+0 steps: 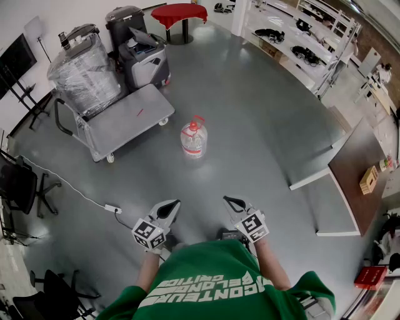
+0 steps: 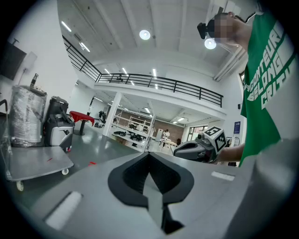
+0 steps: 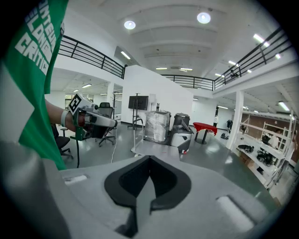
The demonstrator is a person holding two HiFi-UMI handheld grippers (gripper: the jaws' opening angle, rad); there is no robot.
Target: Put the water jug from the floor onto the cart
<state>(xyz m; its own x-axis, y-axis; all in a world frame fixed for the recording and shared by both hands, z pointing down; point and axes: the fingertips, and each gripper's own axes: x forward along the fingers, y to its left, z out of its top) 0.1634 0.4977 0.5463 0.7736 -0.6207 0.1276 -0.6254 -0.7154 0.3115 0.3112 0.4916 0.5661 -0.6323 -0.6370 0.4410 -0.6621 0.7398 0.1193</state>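
The water jug (image 1: 194,139), clear with a red cap and red handle, stands upright on the grey floor, in front of me and well beyond both grippers. The flat grey cart (image 1: 128,117) is to the jug's left; its deck also shows in the left gripper view (image 2: 35,164) and the right gripper view (image 3: 150,148). My left gripper (image 1: 173,204) (image 2: 149,155) is shut and holds nothing. The right gripper (image 1: 229,200) (image 3: 149,158) is shut and empty too. Both are held close to my body, side by side. The jug is hidden behind the jaws in both gripper views.
A plastic-wrapped load (image 1: 84,75) fills the cart's far end by its handle. A floor-cleaning machine (image 1: 147,61) and a red round table (image 1: 180,14) stand beyond it. A cable with a power strip (image 1: 112,208) lies at left; office chairs (image 1: 19,184) and low panels (image 1: 325,206) flank the floor.
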